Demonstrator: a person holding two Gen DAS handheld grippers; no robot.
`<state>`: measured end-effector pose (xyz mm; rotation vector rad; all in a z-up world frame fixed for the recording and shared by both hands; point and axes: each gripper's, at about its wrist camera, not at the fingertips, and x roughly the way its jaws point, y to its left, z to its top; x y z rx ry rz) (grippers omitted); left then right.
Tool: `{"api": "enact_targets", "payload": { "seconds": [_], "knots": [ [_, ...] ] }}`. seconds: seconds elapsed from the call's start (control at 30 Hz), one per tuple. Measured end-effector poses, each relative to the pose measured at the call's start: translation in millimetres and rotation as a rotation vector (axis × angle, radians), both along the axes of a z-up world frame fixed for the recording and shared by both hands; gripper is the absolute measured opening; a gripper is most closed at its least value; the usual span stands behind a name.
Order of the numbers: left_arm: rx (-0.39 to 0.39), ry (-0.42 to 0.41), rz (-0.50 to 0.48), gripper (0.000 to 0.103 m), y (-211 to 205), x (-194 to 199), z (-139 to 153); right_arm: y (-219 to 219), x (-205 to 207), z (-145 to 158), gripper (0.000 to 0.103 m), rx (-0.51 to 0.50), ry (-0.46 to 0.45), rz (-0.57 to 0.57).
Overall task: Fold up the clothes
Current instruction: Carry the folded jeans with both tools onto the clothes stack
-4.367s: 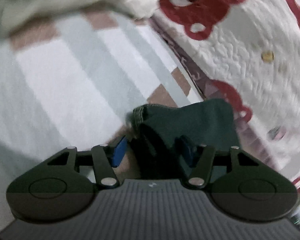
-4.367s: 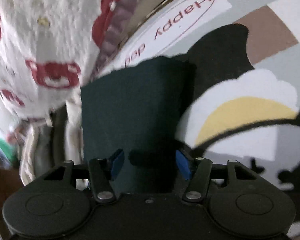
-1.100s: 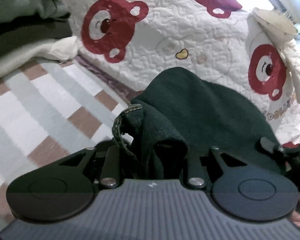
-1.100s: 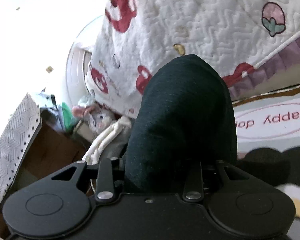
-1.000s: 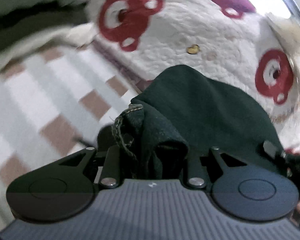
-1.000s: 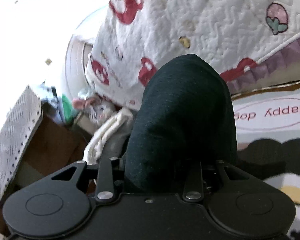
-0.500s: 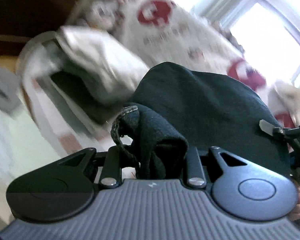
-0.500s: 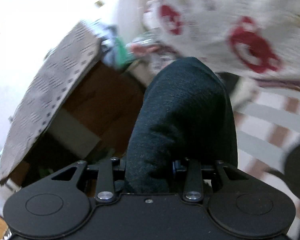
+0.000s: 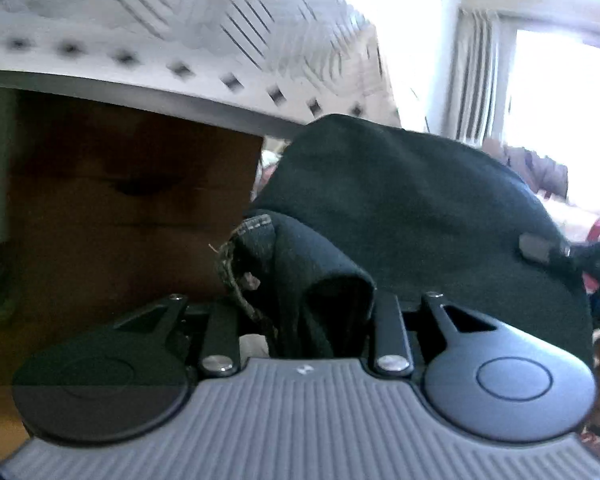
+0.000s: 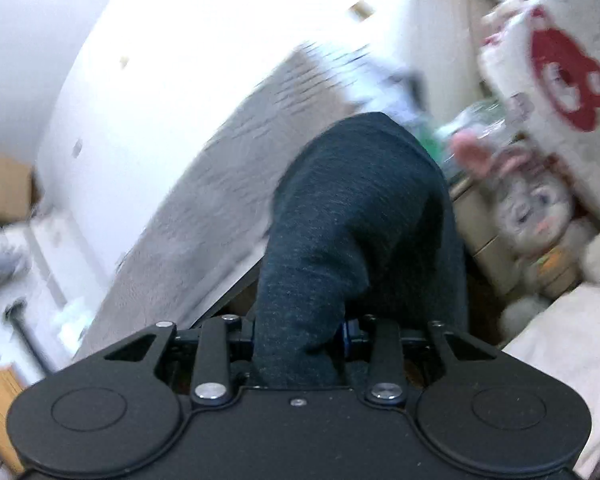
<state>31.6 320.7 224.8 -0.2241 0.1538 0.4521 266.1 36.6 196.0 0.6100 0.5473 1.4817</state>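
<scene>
— What's carrying anything from where you sit?

— A tabletop (image 9: pixel 228 96) under a white patterned cloth (image 9: pixel 204 12), its brown side in shadow below; the cloth lies straight on it. It's blurred.

— And on the right camera?

— The same cloth (image 10: pixel 236 184), grey and smeared. Beside it, a plush rabbit (image 10: pixel 536 216) sits on what looks like a cardboard box (image 10: pixel 484 216); I can't tell more.

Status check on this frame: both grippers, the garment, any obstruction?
Left gripper shut on dark garment, bunched hem between fingers. Right gripper shut on same garment, cloth draped up and over. Garment held aloft. Nothing blocking; background blurred.
</scene>
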Motion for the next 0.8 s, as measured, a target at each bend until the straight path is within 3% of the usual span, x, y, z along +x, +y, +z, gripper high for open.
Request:
{"api": "enact_targets", "payload": {
  "seconds": [0.03, 0.07, 0.17, 0.2, 0.27, 0.3, 0.37, 0.53, 0.57, 0.6, 0.8],
  "knots": [
    [-0.002, 0.033, 0.007, 0.042, 6.4, 25.5, -16.7, 2.9, 14.9, -18.6, 0.040, -0.016, 0.020, -0.058],
    [-0.010, 0.070, 0.016, 0.040, 12.6, 50.9, -36.8, 5.6, 28.7, -40.8, 0.042, -0.073, 0.038, -0.121],
    [-0.090, 0.251, -0.009, 0.042, 21.9, 121.4, -111.5, 8.5, 60.5, -110.5, 0.043, -0.344, 0.068, -0.286],
    [-0.081, 0.286, 0.014, 0.043, 17.9, 135.1, -133.6, 4.2, 69.0, -132.7, 0.043, -0.397, 0.098, -0.326],
    [-0.100, 0.196, 0.027, 0.050, 10.3, 136.6, -156.3, -13.4, 83.7, -169.6, 0.044, -0.389, 0.206, -0.368],
    [-0.134, 0.143, 0.025, 0.051, 9.3, 134.6, -162.0, -24.2, 87.9, -180.3, 0.044, -0.342, 0.247, -0.371],
    [-0.186, 0.117, 0.022, 0.051, 8.3, 135.7, -165.0, -42.5, 95.2, -197.7, 0.045, -0.272, 0.303, -0.370],
    [-0.084, 0.206, 0.039, 0.048, 2.0, 149.6, -156.6, -45.5, 98.6, -203.0, 0.050, -0.283, 0.279, -0.325],
    [-0.067, 0.226, 0.046, 0.028, 0.9, 152.6, -154.7, -44.0, 96.9, -202.7, 0.050, -0.282, 0.281, -0.320],
    [-0.051, 0.246, 0.052, 0.024, -0.3, 155.7, -152.9, -42.6, 95.2, -202.4, 0.051, -0.282, 0.282, -0.315],
    [0.050, 0.368, 0.090, 0.027, -7.1, 174.1, -141.9, -33.8, 85.2, -200.7, 0.051, -0.280, 0.289, -0.286]
  ]
}}
